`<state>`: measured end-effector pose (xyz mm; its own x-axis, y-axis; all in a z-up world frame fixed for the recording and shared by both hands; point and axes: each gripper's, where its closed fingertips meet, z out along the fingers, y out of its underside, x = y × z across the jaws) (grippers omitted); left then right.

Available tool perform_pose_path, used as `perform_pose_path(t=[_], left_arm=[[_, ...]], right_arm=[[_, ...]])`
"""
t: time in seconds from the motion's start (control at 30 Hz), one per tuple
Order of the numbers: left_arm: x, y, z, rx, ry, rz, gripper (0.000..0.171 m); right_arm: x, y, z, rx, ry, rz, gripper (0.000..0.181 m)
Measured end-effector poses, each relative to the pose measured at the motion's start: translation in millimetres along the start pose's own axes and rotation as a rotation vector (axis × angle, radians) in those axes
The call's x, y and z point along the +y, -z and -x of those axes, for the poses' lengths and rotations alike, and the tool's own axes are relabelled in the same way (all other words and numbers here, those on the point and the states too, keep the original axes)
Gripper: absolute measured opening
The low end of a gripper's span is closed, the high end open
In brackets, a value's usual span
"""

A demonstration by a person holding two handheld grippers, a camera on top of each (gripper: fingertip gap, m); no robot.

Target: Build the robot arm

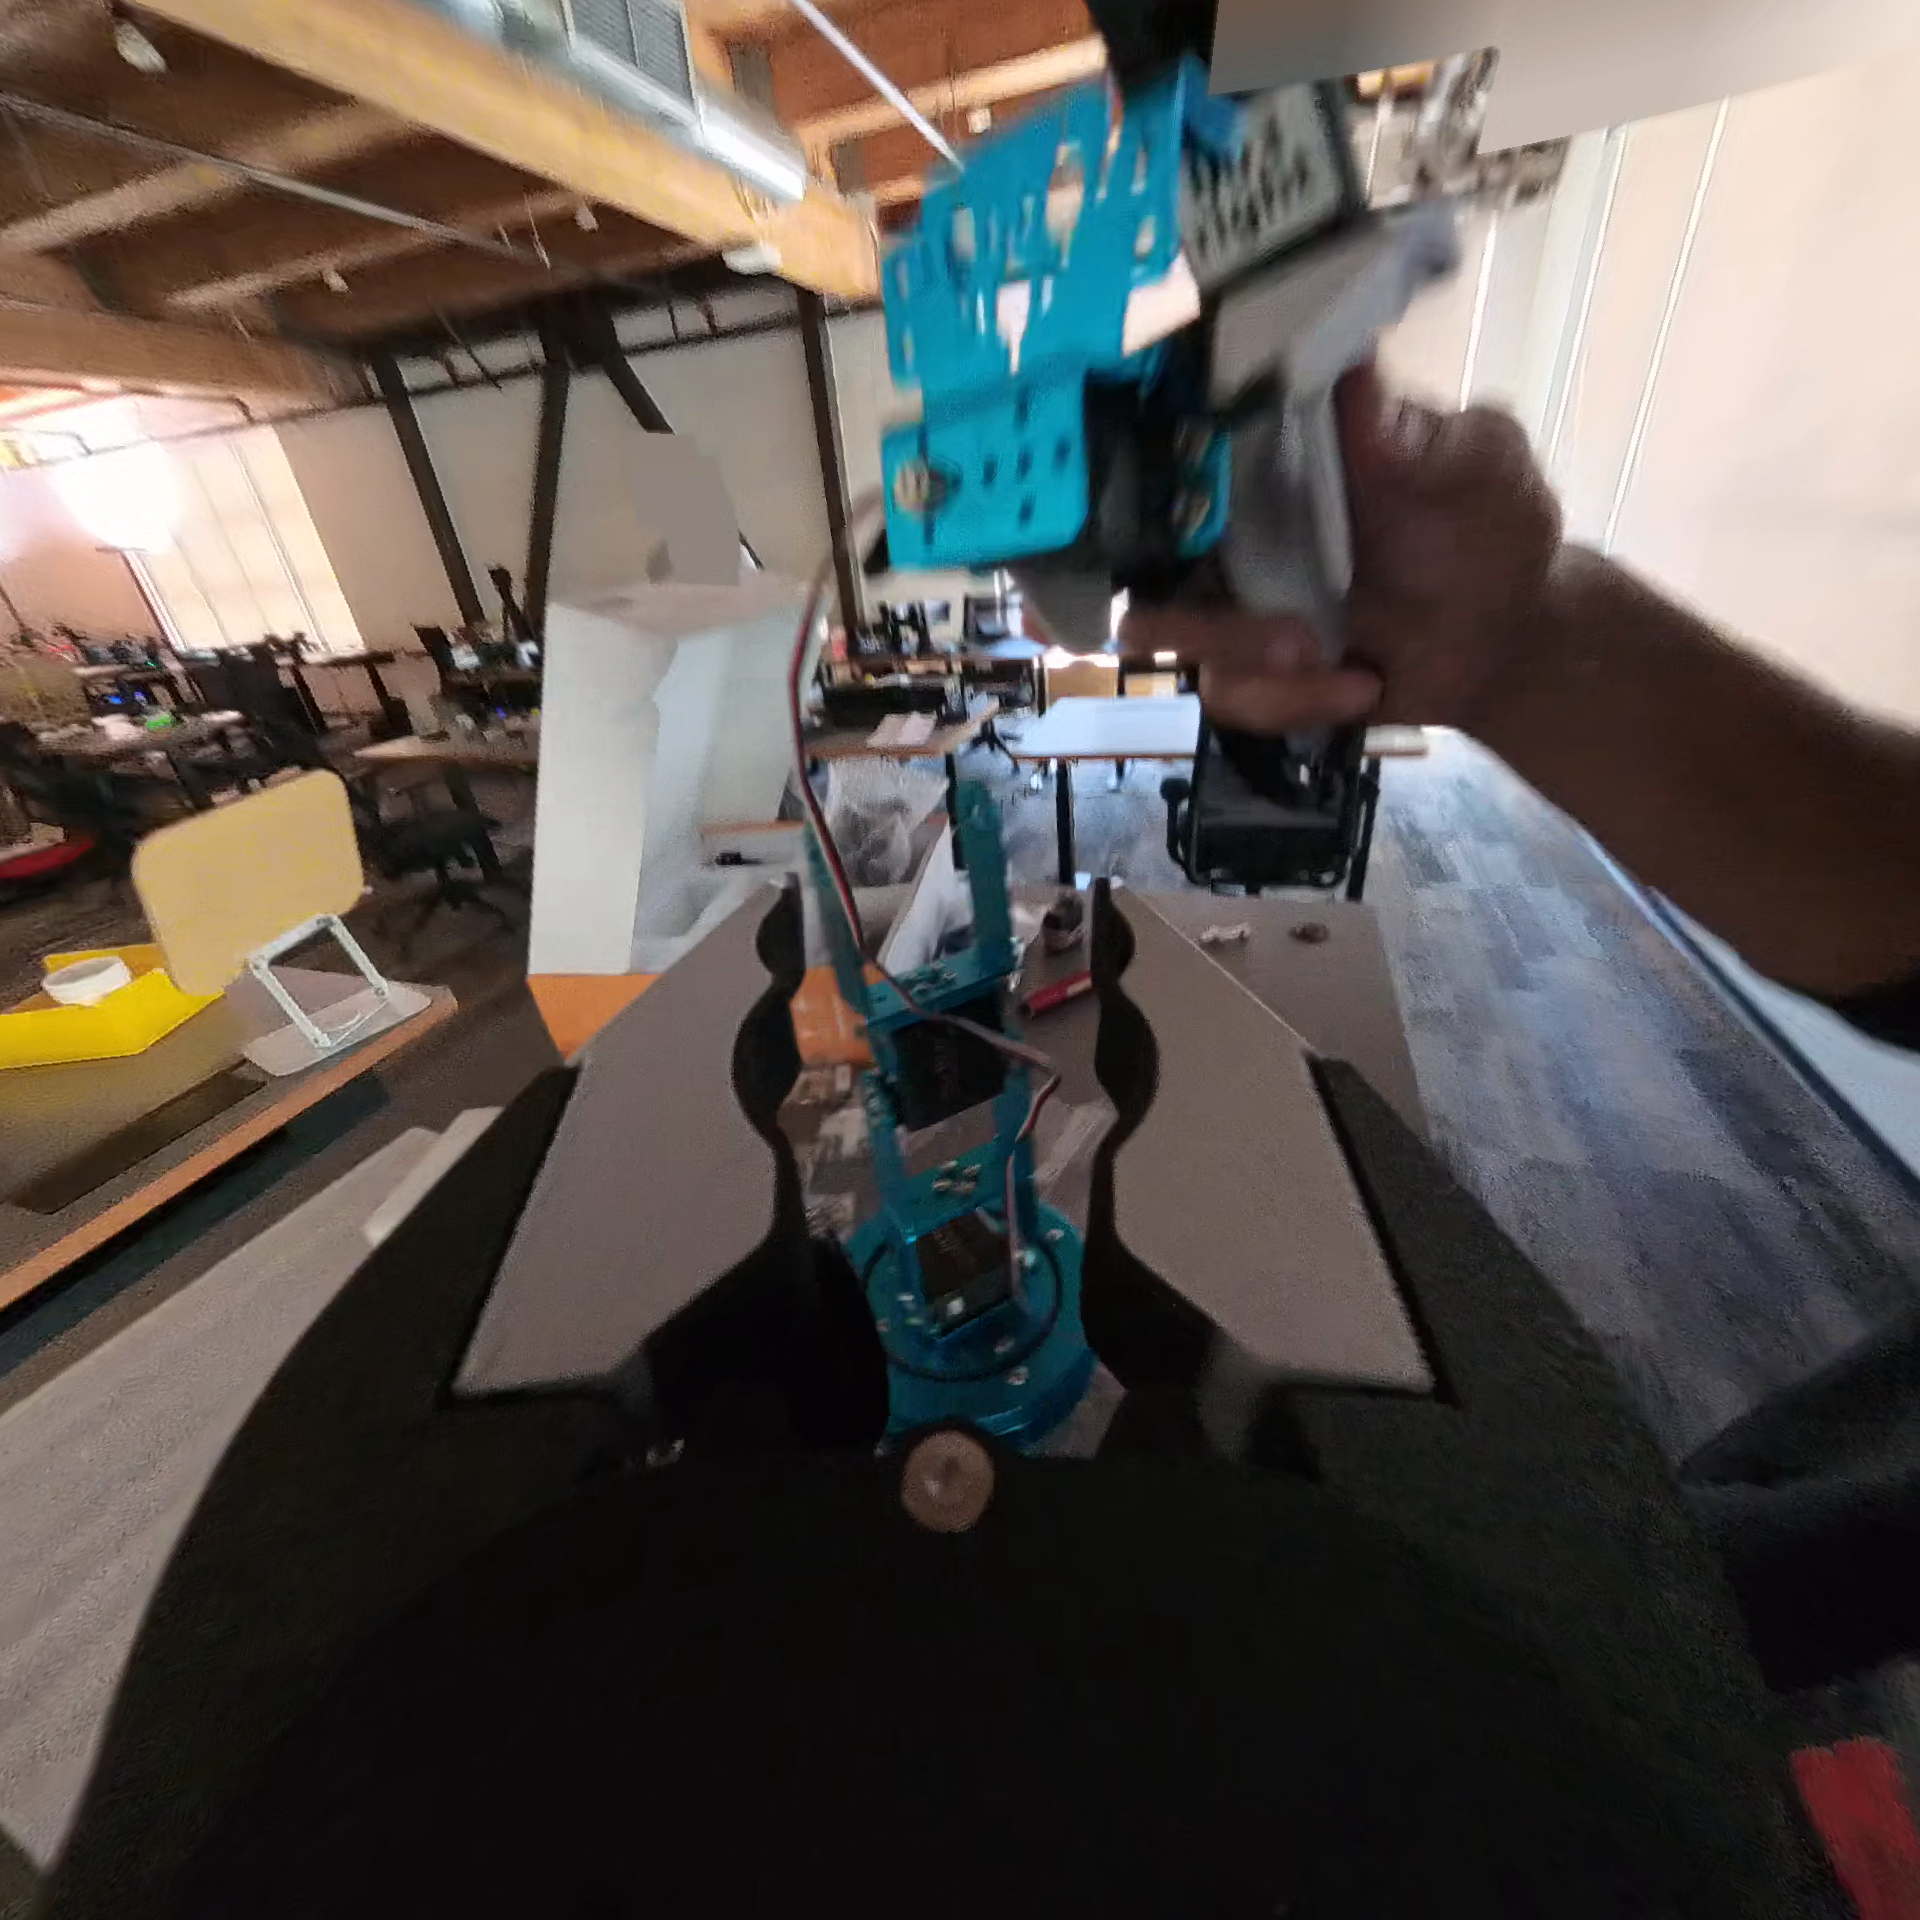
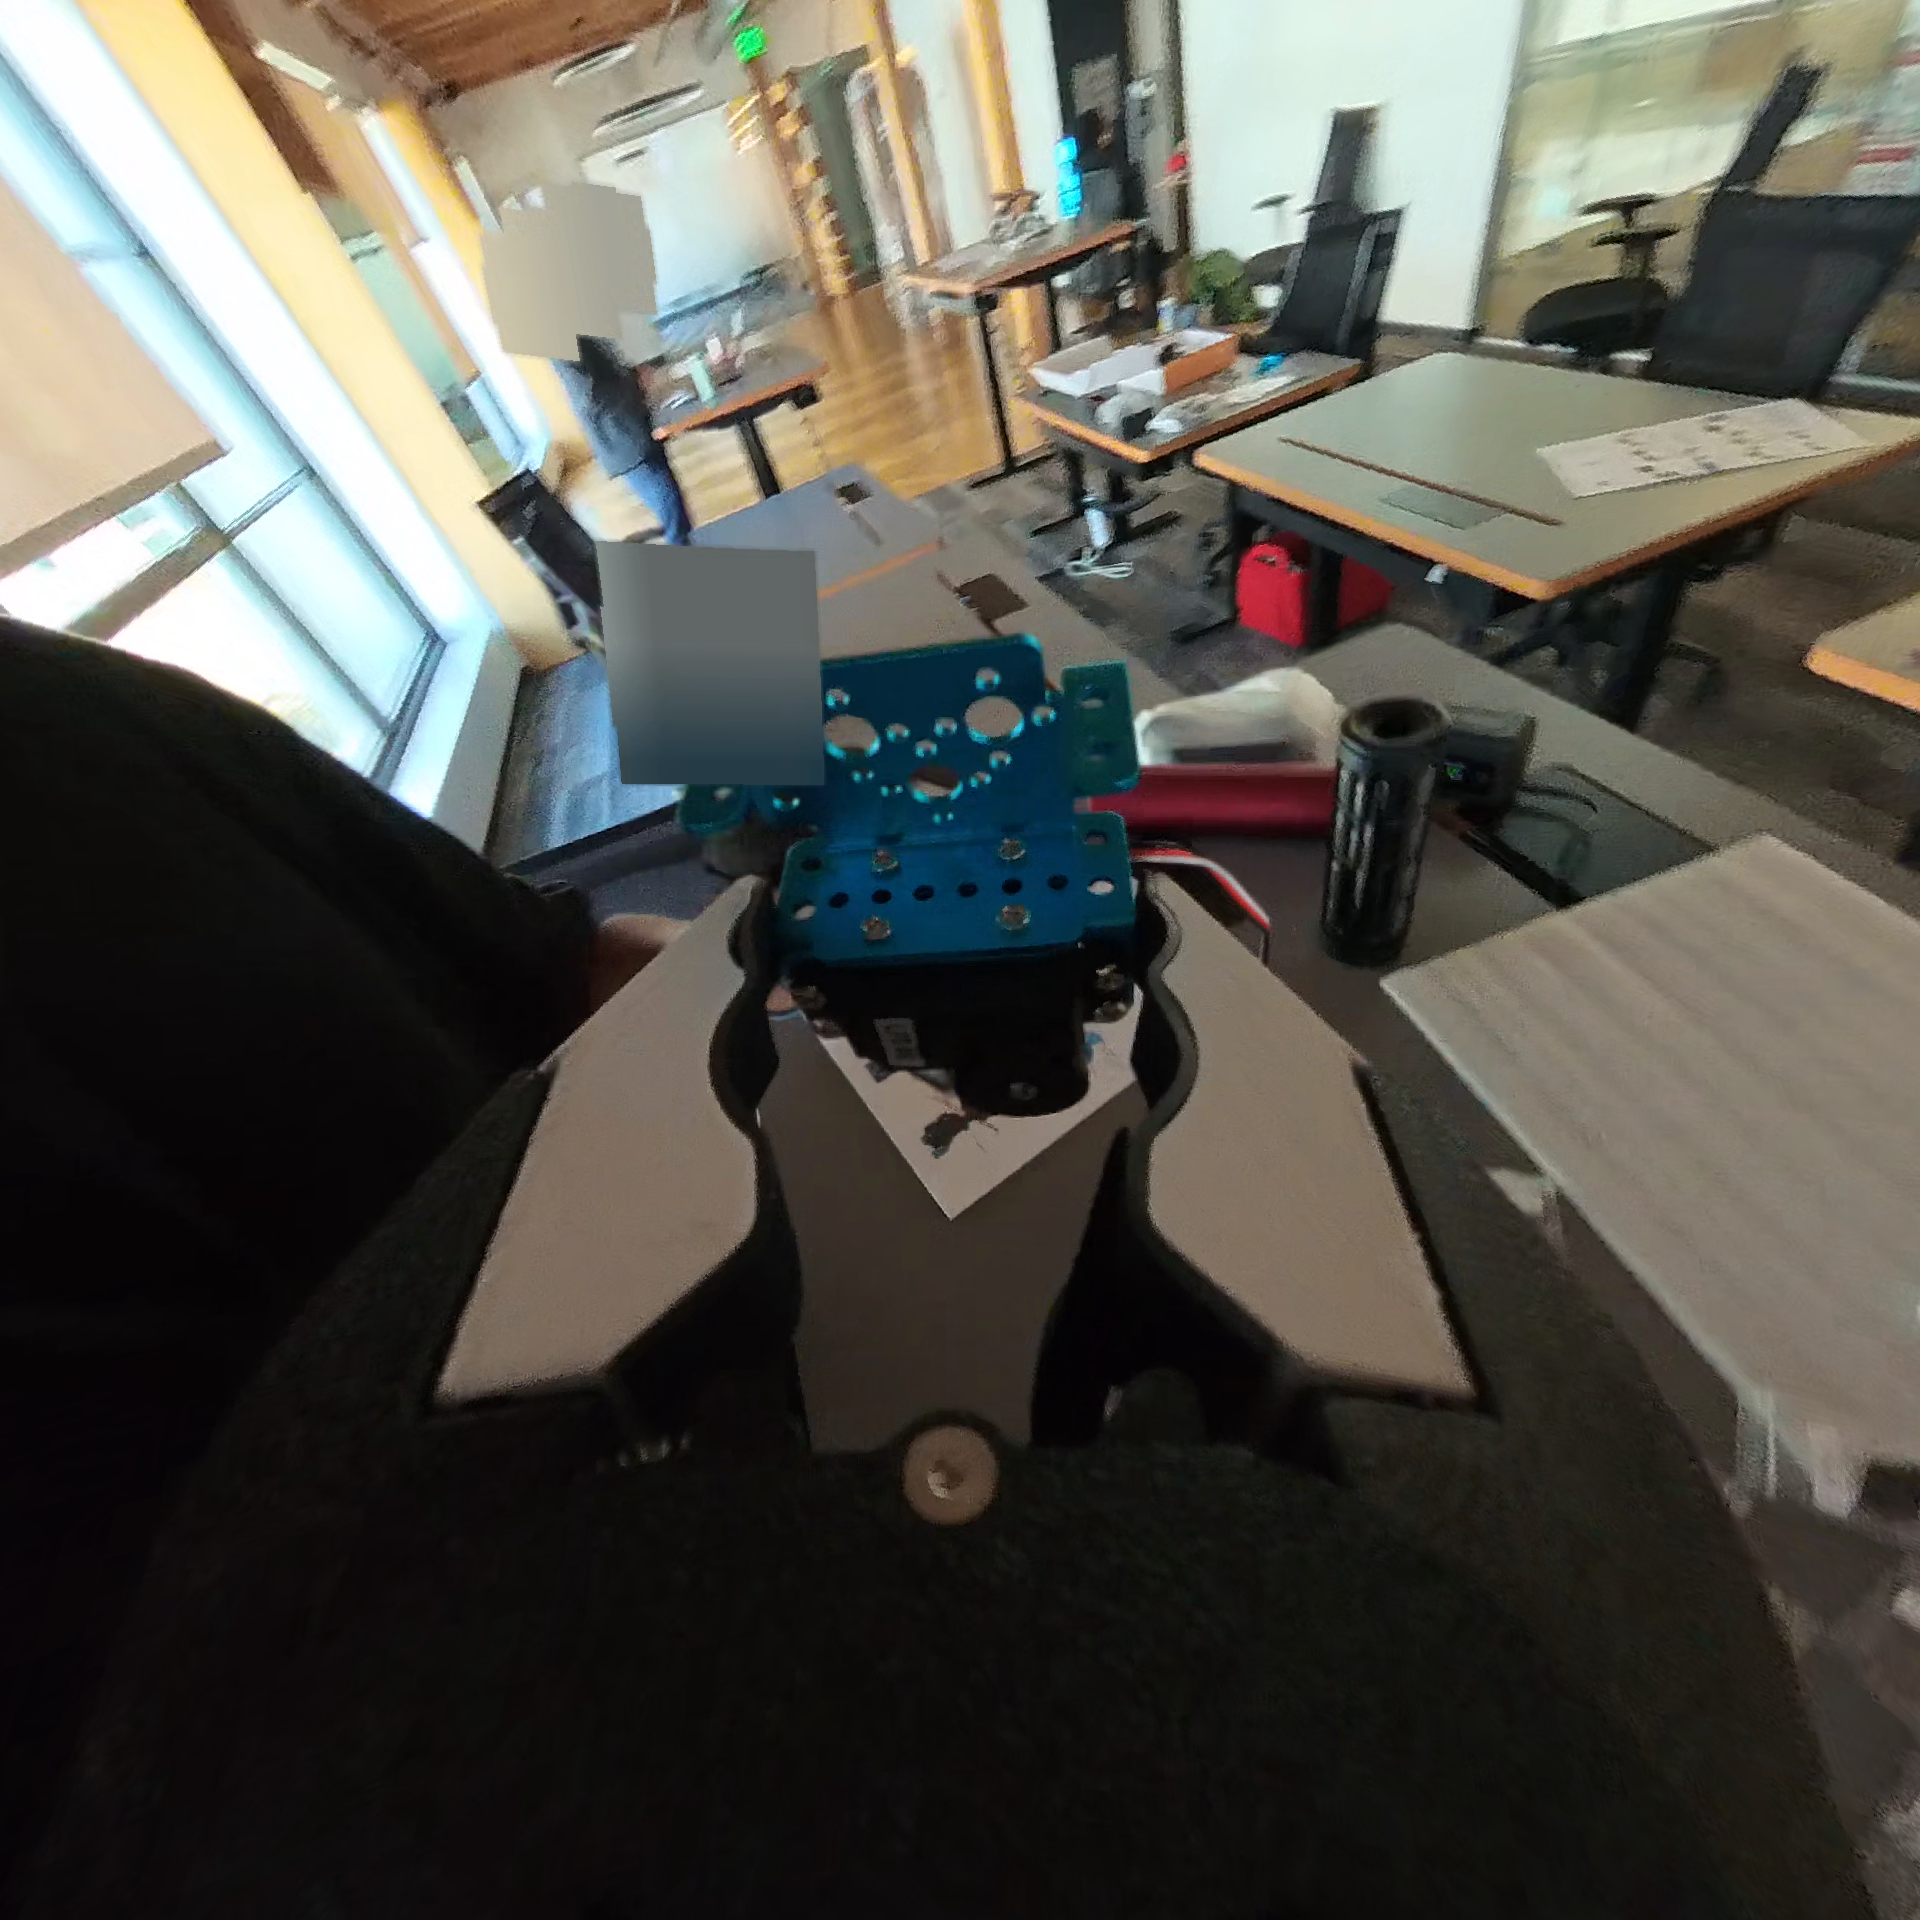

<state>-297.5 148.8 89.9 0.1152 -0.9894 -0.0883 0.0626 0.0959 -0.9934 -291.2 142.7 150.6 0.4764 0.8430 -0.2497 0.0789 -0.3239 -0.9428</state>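
Office desks beyond claw-clamped blue bracket (image 2: 940, 831).

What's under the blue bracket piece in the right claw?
Under the blue bracket, a black servo body hangs between the right claw fingers. Below that, a white paper sheet lies on the grey table. The bracket hides the servo's top.

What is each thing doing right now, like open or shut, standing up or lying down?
Left hand-held gripper: shut on the blue arm base.
Blue arm base: upright, wired, clamped between the fingers.
Right hand-held gripper: shut on the blue bracket piece.
Blue bracket piece: lifted off the table, black servo underneath.
Black can: standing upright on the table.
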Motion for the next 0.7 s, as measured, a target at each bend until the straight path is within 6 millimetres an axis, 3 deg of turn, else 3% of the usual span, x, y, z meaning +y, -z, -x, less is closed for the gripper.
perform_pose_path(t=[0.07, 0.13, 0.2, 0.23, 0.3, 0.43, 0.5, 0.57, 0.63, 0.7], left_arm=[[7, -17, 15, 0.038, -0.062, 0.044, 0.049], [2, -33, 36, 0.029, -0.135, 0.043, 0.033], [-15, -43, 75, -0.055, -0.208, 0.012, 0.005], [-21, -49, 99, -0.101, -0.221, 0.024, 0.000], [-33, -67, 127, -0.087, -0.224, 0.030, 0.000], [-35, -126, 164, -0.109, -0.380, 0.086, 0.000], [-32, -153, 148, 0.019, -0.426, 0.110, 0.000], [4, -168, 113, 0.253, -0.385, 0.268, 0.001], [46, -168, 97, 0.353, -0.354, 0.422, 0.022], [67, -153, 84, 0.442, -0.274, 0.453, 0.033]], right_arm=[[-22, -9, 1, -0.082, 0.040, 0.018, 0.068], [-40, -13, 1, -0.127, 0.069, 0.039, 0.068], [-50, -12, -7, -0.110, 0.089, 0.054, 0.068], [-52, -9, -13, -0.085, 0.097, 0.052, 0.069], [-45, -1, -36, 0.021, 0.113, 0.063, 0.068], [-6, 19, -82, 0.206, 0.064, 0.049, 0.068], [12, 28, -91, 0.263, 0.029, 0.020, 0.068], [27, 31, -90, 0.286, 0.007, 0.006, 0.068], [40, 31, -90, 0.336, 0.026, 0.030, 0.068], [46, 29, -88, 0.359, 0.041, 0.047, 0.068]])
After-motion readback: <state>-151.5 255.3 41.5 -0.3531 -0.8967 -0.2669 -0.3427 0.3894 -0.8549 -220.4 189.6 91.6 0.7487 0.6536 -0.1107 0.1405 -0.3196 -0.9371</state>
